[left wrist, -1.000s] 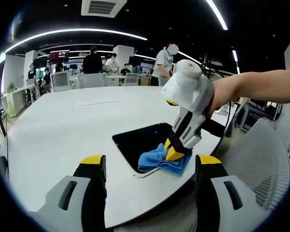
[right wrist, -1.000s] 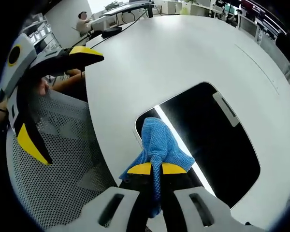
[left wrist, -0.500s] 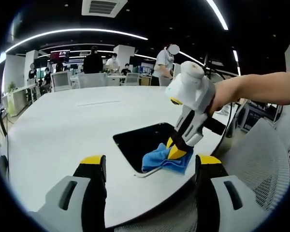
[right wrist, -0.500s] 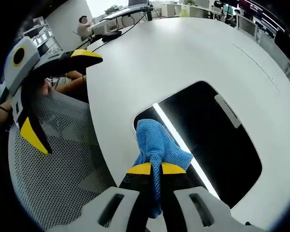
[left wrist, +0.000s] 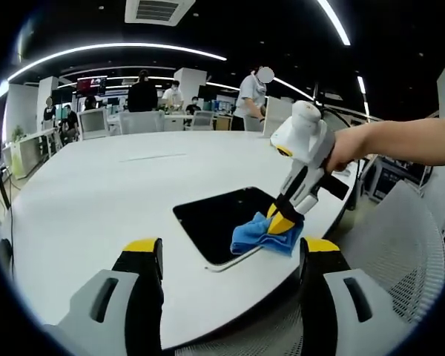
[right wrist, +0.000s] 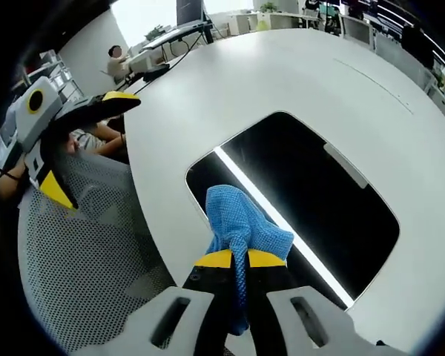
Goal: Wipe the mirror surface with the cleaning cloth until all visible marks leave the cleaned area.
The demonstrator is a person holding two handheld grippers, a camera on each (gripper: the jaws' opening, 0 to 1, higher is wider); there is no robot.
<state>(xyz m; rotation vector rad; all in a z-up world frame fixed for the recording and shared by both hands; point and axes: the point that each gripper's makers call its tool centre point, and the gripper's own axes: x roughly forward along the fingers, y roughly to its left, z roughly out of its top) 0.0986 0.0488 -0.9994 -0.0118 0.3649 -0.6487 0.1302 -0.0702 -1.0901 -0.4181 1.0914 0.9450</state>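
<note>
Right gripper [left wrist: 285, 222] angles down, fingers clamping blue cloth [right wrist: 241, 222] against mirror [right wrist: 311, 200]; left gripper [left wrist: 226, 256] gapes.

Carrying a dark rectangular mirror [left wrist: 224, 216] near its near right edge: a broad white surface [left wrist: 96, 193] with a rounded rim. Lying flat, reflecting a bright ceiling light strip [right wrist: 278, 222] along one side. Resting on the mirror's near right corner: a blue cleaning cloth [left wrist: 263, 233], bunched. Stretching bare and white toward the far left, apart from a faint seam line [left wrist: 152, 157] far off.
</note>
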